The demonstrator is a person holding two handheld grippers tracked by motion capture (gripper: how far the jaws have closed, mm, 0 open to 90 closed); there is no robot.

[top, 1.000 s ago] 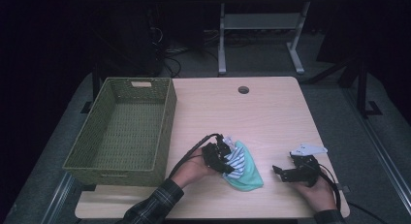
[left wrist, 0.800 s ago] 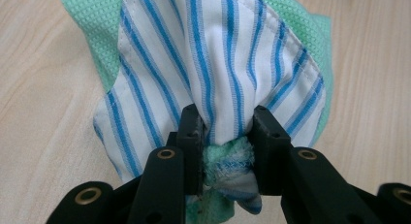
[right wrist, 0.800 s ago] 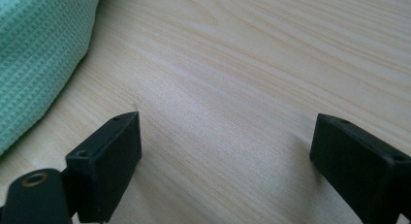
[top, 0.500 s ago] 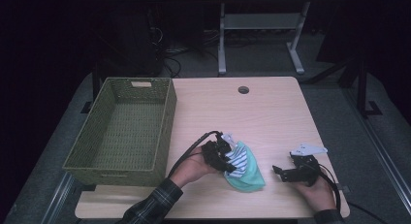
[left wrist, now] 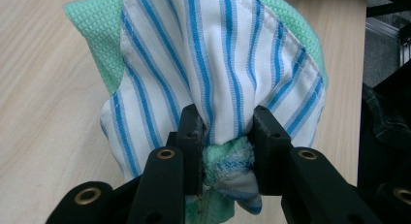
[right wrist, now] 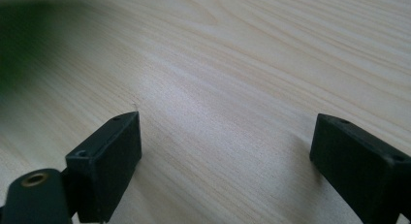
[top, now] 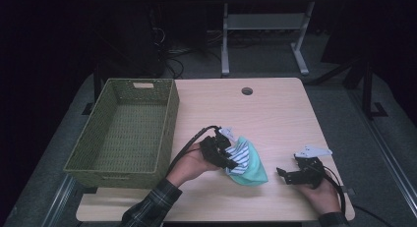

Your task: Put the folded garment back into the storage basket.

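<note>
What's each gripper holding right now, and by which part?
Left gripper is shut on the cloth bundle, pinching a gathered bunch of striped and green fabric. Right gripper is open, holding nothing.

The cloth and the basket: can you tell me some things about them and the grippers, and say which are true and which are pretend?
1. The left gripper is squeezing the striped and green cloth. True.
2. The cloth is inside the green basket. False: it is at the table, to the right of the basket.
3. The right gripper holds a corner of the cloth. False: its jaws are wide open with nothing between them.
4. The basket has nothing in it. True.
5. The two grippers touch each other. False: they are apart, with the cloth between them.
</note>
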